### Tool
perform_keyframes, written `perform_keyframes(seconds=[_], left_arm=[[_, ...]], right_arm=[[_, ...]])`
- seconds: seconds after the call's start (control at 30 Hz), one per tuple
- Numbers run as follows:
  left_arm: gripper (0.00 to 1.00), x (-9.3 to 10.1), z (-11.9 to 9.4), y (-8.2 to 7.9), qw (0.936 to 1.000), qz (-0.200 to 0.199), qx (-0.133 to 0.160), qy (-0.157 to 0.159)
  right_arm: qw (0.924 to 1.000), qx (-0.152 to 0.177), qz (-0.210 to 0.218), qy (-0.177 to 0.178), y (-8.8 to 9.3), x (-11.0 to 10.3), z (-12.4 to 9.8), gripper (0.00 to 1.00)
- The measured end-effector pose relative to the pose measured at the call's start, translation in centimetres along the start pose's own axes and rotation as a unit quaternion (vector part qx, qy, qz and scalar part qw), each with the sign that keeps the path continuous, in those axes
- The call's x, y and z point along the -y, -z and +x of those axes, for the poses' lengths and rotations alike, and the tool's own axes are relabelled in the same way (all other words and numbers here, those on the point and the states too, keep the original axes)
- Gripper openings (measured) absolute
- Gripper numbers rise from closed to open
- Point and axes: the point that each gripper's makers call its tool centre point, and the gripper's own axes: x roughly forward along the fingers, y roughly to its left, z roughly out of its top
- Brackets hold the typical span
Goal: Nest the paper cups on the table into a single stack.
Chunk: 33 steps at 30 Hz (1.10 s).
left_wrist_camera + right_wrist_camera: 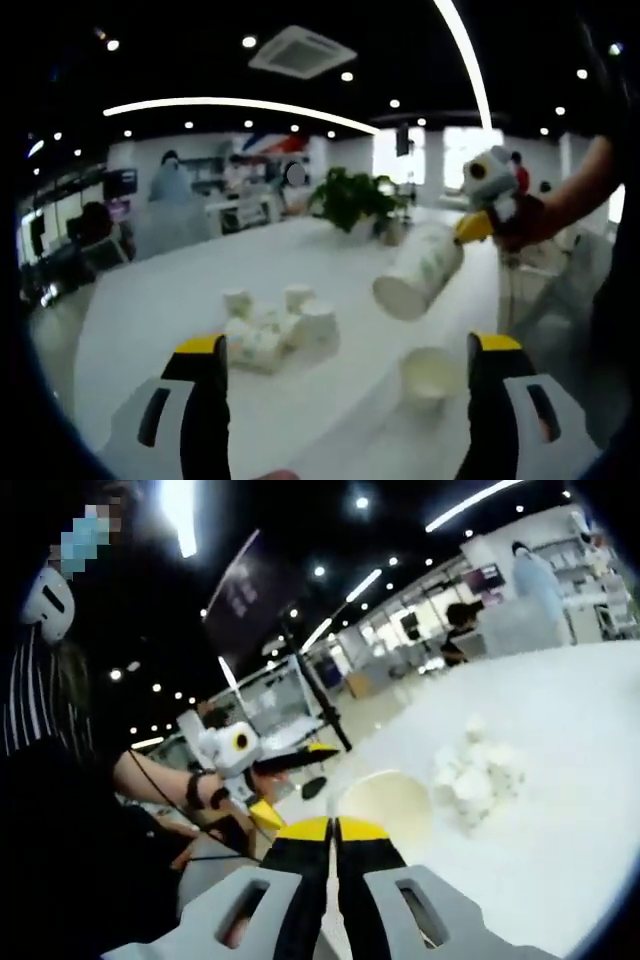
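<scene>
Left gripper point(345, 355): jaws spread wide apart, nothing between them, hovering over the white table point(150, 310). Right gripper point(333, 832): yellow-tipped jaws pressed nearly together, pinching the rim of a paper cup point(385, 805); in the left gripper view the same cup point(420, 272) hangs tilted in the air above the table, mouth toward the camera and downward, with the right gripper point(478, 226) at its upper end (faint pattern on the cup wall, too blurred to read). One cup point(430, 375) stands alone, mouth up, on the table near the left gripper's right jaw and below the held one. A cluster of cups point(275, 325) sits farther out toward mid-table, some upright, some tipped, touching one another; count unclear. Same cluster point(477, 770) shows in the right gripper view beyond the held cup. A potted plant point(352, 200) stands at the table's far end.
</scene>
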Motion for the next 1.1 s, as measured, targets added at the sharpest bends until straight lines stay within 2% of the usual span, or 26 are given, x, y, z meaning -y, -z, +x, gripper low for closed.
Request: perform_keyframes(seconds=[0.17,0.23,0.37,0.47,0.6,0.73,0.9,0.93,0.97,1.03,1.07,1.1], left_arm=[[0.98,-0.2,-0.1,0.3,1.0000,-0.002,-0.006,-0.004],[0.98,-0.3,-0.1,0.3,1.0000,-0.001,-0.005,-0.007],[0.98,-0.6,-0.2,0.4,0.9999,-0.006,-0.006,-0.010],[0.98,-0.5,-0.2,0.6,0.9999,-0.005,-0.009,-0.008],[0.98,-0.5,-0.2,0.7,0.9999,-0.007,-0.009,-0.011],[0.98,-0.5,-0.3,0.9,0.9999,-0.008,-0.010,-0.011],[0.98,-0.5,-0.3,1.1,0.9998,-0.009,-0.013,-0.012],[0.98,-0.4,-0.4,1.1,0.9998,-0.009,-0.013,-0.012],[0.98,-0.4,-0.4,1.3,0.9998,-0.009,-0.015,-0.011],[0.98,-0.3,-0.4,1.4,0.9997,-0.012,-0.017,-0.010],[0.98,-0.2,-0.4,1.5,0.9997,-0.012,-0.018,-0.010],[0.98,-0.2,-0.4,1.6,0.9997,-0.012,-0.018,-0.010]], right_arm=[[0.9991,-0.030,-0.030,0.004,0.2,-0.3,0.2,0.00],[0.9971,-0.054,-0.053,0.009,0.6,-0.4,0.2,0.00],[0.9877,-0.108,-0.113,0.008,1.4,-1.0,0.4,0.00],[0.9765,-0.149,-0.155,0.006,2.3,-1.4,0.7,0.00],[0.9675,-0.177,-0.181,0.008,2.6,-1.9,1.1,0.00],[0.9441,-0.229,-0.237,0.014,3.4,-1.7,1.0,0.00],[0.9059,-0.292,-0.306,0.001,4.8,-2.3,1.3,0.00],[0.9023,-0.298,-0.312,-0.001,5.0,-2.3,1.3,0.00],[0.8909,-0.312,-0.330,-0.005,5.3,-2.5,1.4,0.00],[0.8747,-0.337,-0.348,-0.010,6.2,-2.2,1.5,0.00],[0.8714,-0.343,-0.350,-0.010,6.4,-2.1,1.5,0.00],[0.8720,-0.342,-0.350,-0.010,6.4,-2.2,1.8,0.00]])
